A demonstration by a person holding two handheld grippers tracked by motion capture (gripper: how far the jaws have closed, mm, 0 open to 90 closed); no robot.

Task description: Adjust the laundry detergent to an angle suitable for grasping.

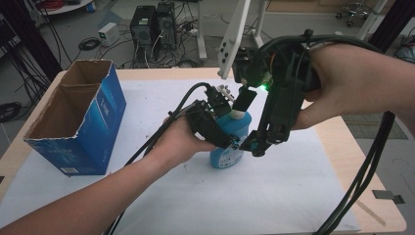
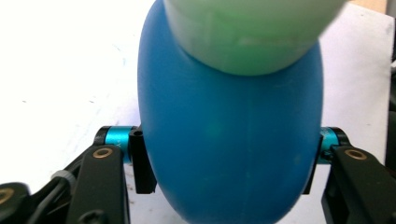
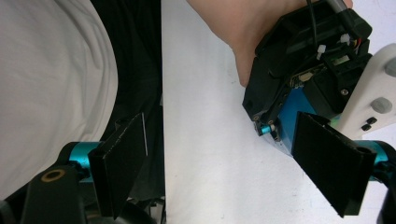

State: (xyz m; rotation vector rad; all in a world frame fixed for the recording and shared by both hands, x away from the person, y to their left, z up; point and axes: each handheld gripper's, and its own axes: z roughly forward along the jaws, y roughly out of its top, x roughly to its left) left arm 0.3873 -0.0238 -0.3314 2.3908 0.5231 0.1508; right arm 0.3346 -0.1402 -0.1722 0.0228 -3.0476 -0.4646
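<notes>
Blue plastic bottle (image 2: 229, 140) pinched in the left gripper (image 1: 222, 132) on the white table cover (image 1: 274, 196).
Right gripper (image 3: 224, 158), jaws spread wide, hangs just above the bottle's white cap (image 1: 238, 114).

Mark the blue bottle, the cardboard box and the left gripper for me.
blue bottle (image 2: 233, 140): left gripper view, middle of its blue body.
cardboard box (image 1: 105, 115): high view, blue outer side wall.
left gripper (image 2: 229, 161): left gripper view, midway between its jaws, which press the bottle's sides.

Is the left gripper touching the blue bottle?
Touching. In the left gripper view, both pads press against the sides of the blue bottle, which sits between the jaws of the left gripper.
</notes>
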